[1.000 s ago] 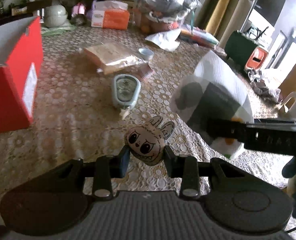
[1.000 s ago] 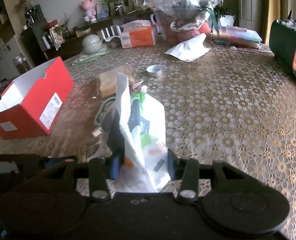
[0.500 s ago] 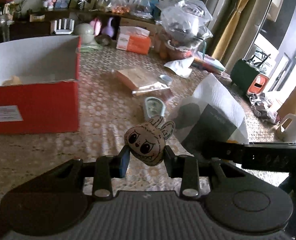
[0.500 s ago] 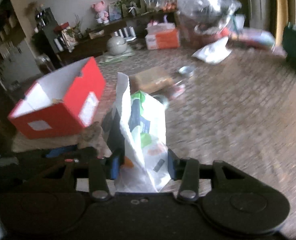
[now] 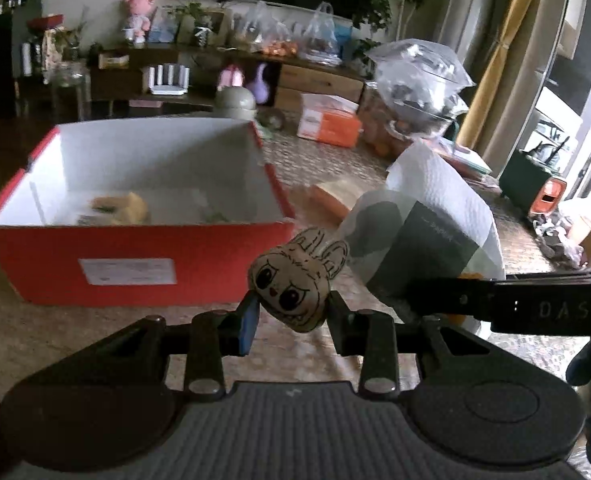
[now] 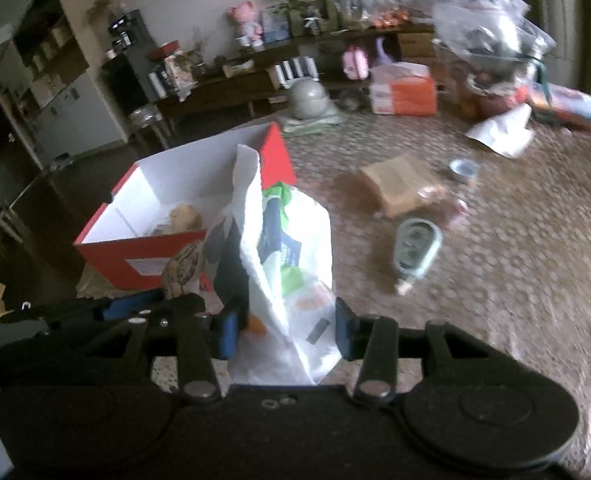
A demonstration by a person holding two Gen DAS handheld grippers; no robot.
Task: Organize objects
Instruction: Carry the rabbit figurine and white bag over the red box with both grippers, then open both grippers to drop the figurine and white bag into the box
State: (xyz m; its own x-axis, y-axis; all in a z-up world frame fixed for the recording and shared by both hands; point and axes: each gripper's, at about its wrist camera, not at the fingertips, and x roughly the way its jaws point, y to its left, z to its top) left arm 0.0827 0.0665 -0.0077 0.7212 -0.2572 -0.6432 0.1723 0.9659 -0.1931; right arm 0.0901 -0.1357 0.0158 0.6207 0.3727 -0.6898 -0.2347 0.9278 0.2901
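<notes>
Red box (image 5: 143, 276) nearer; two tools, one toy (image 5: 289, 286), one bag (image 6: 283, 264).

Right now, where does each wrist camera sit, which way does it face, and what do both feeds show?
Left wrist: rides the left gripper, angled down at the open red cardboard box; its jaws clamp a small tan bunny-eared toy head, and the right gripper's black bar crosses at right.
Right wrist: rides the right gripper, angled down at the lace-patterned tablecloth; its jaws grip a white printed plastic pack, and the left gripper shows at left.
Shared: box, toy head, pack, orange-and-white tissue box.
</notes>
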